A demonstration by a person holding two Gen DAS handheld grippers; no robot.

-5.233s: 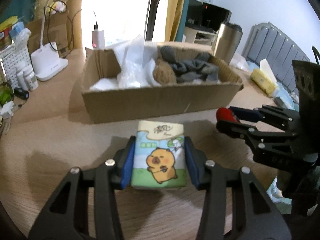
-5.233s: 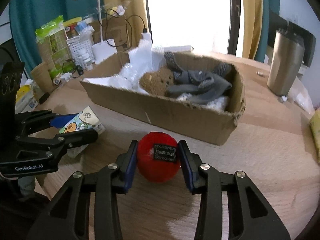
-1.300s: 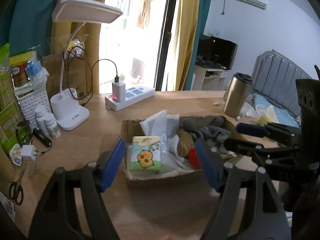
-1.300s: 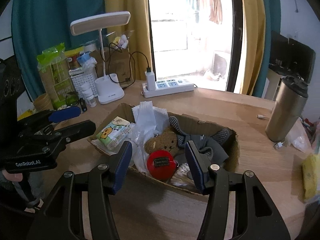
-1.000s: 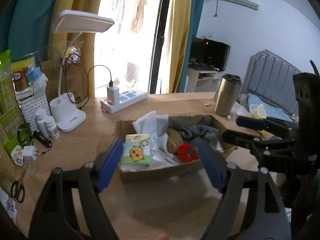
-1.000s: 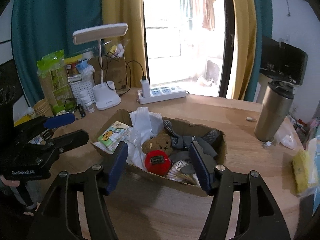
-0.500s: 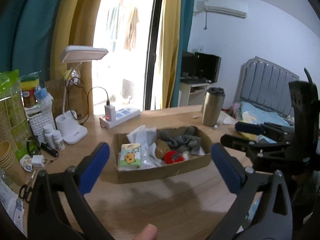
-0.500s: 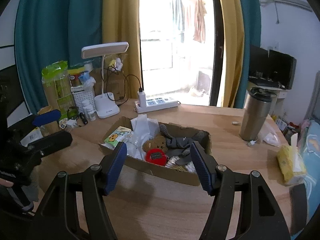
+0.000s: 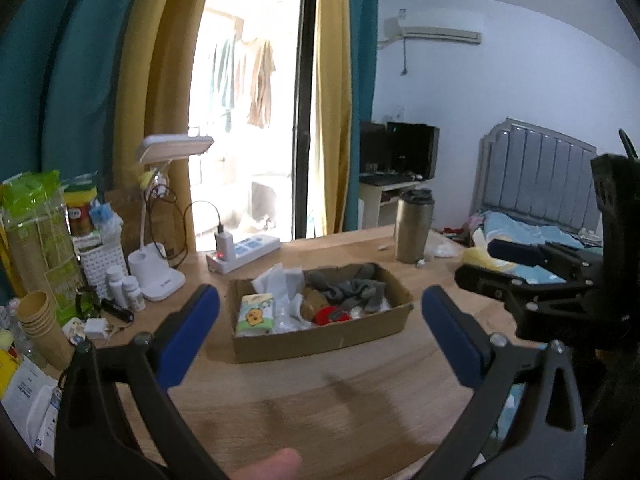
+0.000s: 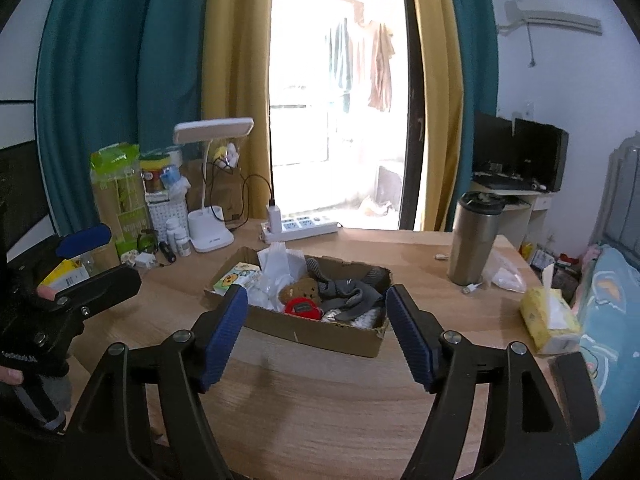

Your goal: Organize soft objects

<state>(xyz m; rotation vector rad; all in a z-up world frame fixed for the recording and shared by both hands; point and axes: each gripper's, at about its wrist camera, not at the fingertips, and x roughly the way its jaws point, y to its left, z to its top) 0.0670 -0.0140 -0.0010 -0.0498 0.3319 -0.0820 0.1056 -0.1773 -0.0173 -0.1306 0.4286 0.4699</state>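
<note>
A cardboard box (image 9: 320,340) (image 10: 320,338) sits mid-table. In it lie a tissue pack with a cartoon capybara (image 9: 255,314) (image 10: 236,273), a red ball (image 9: 328,315) (image 10: 303,305), a brown teddy bear (image 9: 313,301) (image 10: 301,289), grey socks (image 9: 352,290) (image 10: 348,294) and white plastic wrap (image 9: 280,280) (image 10: 274,268). My left gripper (image 9: 320,330) is open and empty, held back from the box. My right gripper (image 10: 314,330) is open and empty, also back from the box. Each gripper shows in the other's view, the left (image 10: 86,264) and the right (image 9: 504,264).
A steel tumbler (image 10: 474,238) stands right of the box, a yellow tissue pack (image 10: 548,320) at the table's right edge. A desk lamp (image 10: 210,184), power strip (image 10: 300,226), small bottles (image 10: 178,236) and paper cups (image 9: 38,326) crowd the back left.
Both grippers let go of the tissue pack and red ball in the box, opened wide, and drew back and up from it.
</note>
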